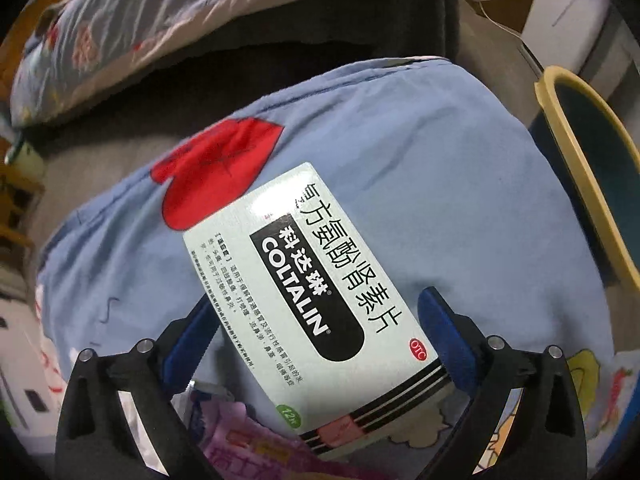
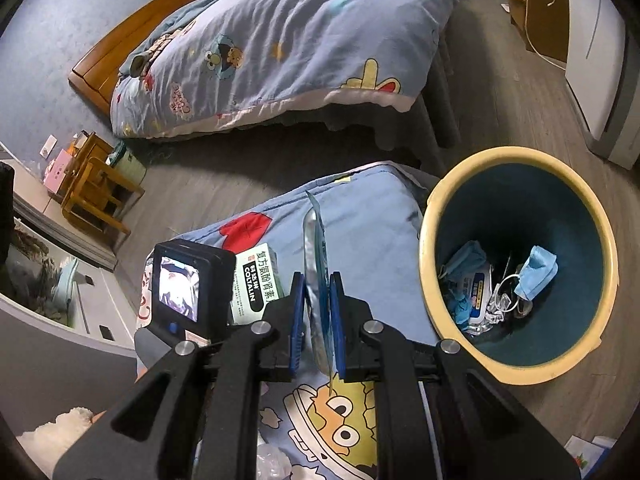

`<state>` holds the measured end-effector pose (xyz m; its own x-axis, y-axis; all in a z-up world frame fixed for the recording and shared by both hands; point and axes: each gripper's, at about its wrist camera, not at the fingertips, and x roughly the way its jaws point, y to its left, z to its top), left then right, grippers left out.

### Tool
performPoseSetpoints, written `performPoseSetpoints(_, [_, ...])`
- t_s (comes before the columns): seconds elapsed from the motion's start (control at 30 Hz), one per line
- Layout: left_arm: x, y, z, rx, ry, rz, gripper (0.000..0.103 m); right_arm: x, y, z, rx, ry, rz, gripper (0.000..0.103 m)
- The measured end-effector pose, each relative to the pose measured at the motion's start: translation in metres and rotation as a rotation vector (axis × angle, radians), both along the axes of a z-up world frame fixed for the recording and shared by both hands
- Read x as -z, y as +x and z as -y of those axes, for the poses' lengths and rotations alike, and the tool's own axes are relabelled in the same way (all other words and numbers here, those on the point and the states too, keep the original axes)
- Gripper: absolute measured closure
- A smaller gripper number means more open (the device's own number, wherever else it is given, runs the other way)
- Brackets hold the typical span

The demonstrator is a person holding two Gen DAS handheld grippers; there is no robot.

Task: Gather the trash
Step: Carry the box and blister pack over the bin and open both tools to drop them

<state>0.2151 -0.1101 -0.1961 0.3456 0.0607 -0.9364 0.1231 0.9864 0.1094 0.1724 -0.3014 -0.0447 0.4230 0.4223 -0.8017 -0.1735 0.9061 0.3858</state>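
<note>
Showing only rightward: bin (image 2: 516,184) trash; leftward, medicine box (image 1: 304,280) fills the frame.

Bare blue bedding (image 2: 372,240) lies between medicine box (image 2: 256,280) and bin (image 2: 430,216).

Counted: two hand-held grippers, left (image 1: 316,344) and right (image 2: 316,312); one medicine box (image 1: 308,280); one flat foil packet (image 2: 318,272); one waste bin (image 2: 516,372); two blue face masks, (image 2: 536,272) and (image 2: 466,260); two beds, (image 2: 280,40) and (image 2: 372,240).
</note>
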Motion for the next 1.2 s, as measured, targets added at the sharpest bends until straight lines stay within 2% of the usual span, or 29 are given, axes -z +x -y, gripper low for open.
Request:
performPoseSetpoints(0.13, [-0.008,-0.010,-0.004,0.022,-0.005,0.011,0.020,-0.004,0.001,0.006,0.010,0.001,0.013,0.091])
performPoseSetpoints(0.27, [-0.018,-0.020,-0.012,0.040,-0.010,0.023,0.025,-0.011,0.002,0.013,0.026,-0.002,0.030,0.091])
performPoseSetpoints(0.33, [-0.029,-0.029,-0.017,0.053,-0.007,0.055,0.026,-0.017,0.002,0.017,0.027,-0.013,0.048,0.091])
performPoseSetpoints(0.47, [-0.050,-0.022,0.000,0.096,-0.004,0.128,0.026,-0.034,0.001,0.027,0.039,-0.041,0.105,0.091])
performPoseSetpoints(0.67, [-0.080,-0.028,0.023,0.160,-0.026,0.204,0.026,-0.046,0.001,0.051,0.077,-0.031,0.134,0.091])
performPoseSetpoints(1.0, [-0.104,-0.042,0.061,0.238,-0.145,0.237,0.026,-0.050,0.005,0.104,0.184,-0.029,0.145,0.091])
performPoseSetpoints(1.2, [-0.114,-0.052,0.083,0.298,-0.187,0.245,0.026,-0.035,0.010,0.151,0.289,-0.059,0.108,0.091])
